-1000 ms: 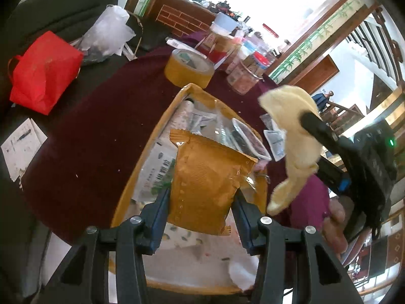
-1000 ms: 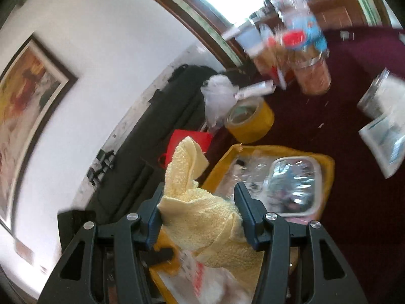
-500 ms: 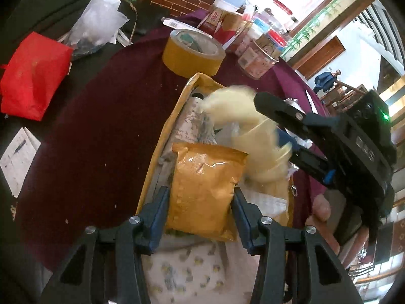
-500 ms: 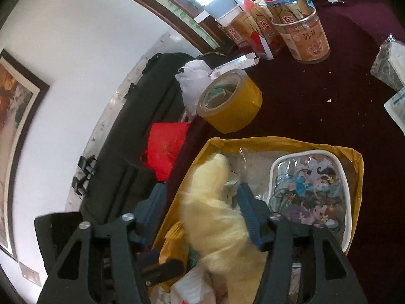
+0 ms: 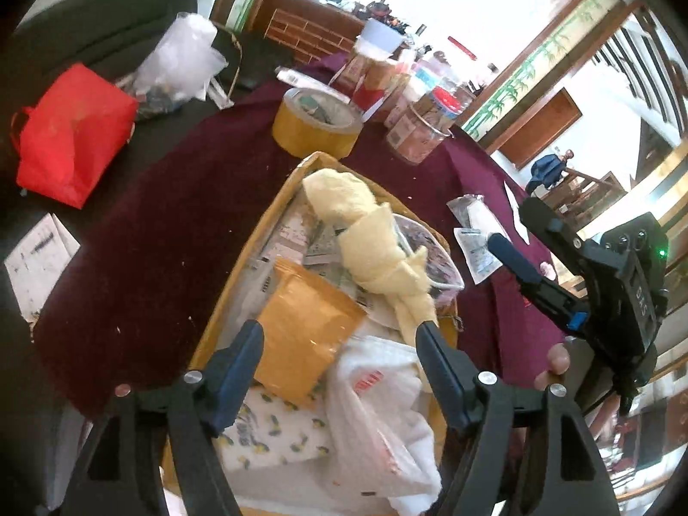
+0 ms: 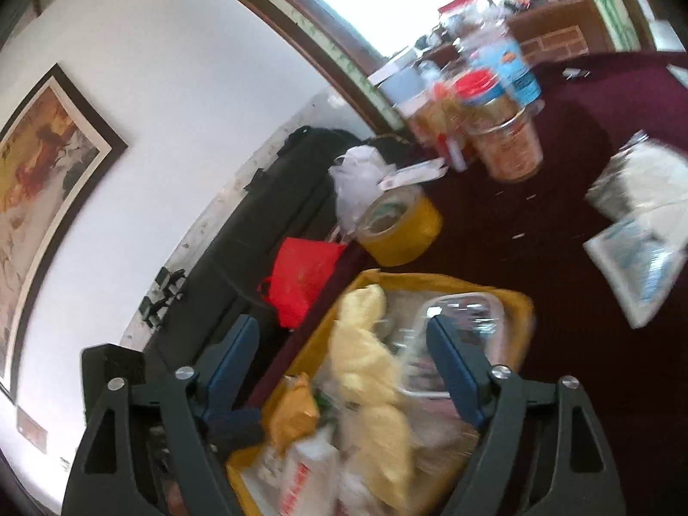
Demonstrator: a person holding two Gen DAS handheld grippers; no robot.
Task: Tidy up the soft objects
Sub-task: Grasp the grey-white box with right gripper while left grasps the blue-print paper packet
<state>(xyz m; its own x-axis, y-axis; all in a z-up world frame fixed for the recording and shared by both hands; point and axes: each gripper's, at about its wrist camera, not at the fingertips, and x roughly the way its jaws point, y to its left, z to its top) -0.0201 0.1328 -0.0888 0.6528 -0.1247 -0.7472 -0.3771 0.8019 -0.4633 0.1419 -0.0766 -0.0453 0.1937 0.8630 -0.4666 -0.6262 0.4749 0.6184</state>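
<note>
A maroon tabletop (image 5: 142, 232) carried a yellow bin (image 5: 241, 284) packed with soft goods. A pale yellow towel (image 5: 374, 236) lay across its contents, an orange padded pouch (image 5: 301, 335) beside it. The left claw (image 5: 339, 344) was opening, released from the pouch; the right claw (image 6: 344, 339) was opening over the towel, gripping nothing.

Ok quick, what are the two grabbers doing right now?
Left gripper: jaws opening, not pinching the orange packet between them.
Right gripper: jaws opening, holding nothing; the yellow towel lies in the box.
</note>
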